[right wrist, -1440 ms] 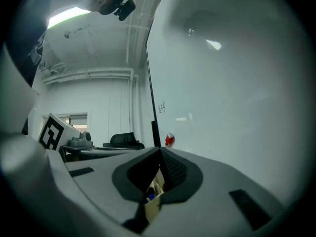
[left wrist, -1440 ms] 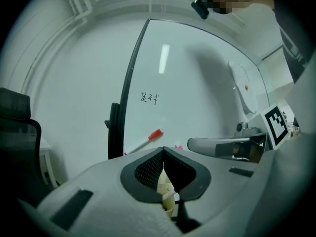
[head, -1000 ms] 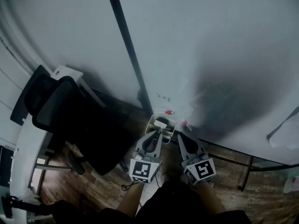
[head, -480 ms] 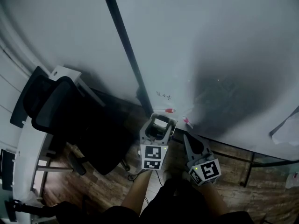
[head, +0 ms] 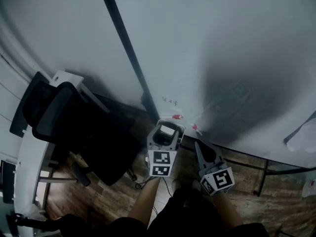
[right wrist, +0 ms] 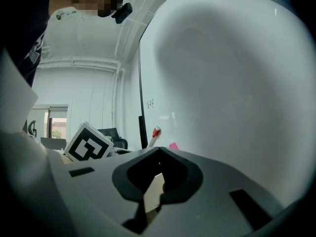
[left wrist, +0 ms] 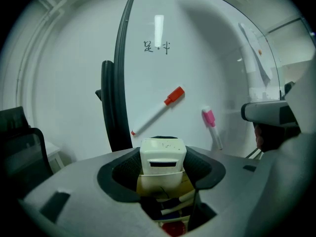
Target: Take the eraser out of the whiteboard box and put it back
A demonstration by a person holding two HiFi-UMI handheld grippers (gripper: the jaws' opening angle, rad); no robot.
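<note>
Left tool (head: 166, 132) has tipped steeper over whiteboard box (left wrist: 163, 184) in the last second. Its jaws now press both sides of eraser (left wrist: 163, 154), which is still seated in box. Grip looks made; lift-out likely next. Right tool (head: 199, 146) has drawn back, jaws together, empty.

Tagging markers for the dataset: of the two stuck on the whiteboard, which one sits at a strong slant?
The red-capped marker. It runs on a long diagonal, with its cap at the upper right. The pink-capped marker to its right hangs nearly upright with its cap on top.
</note>
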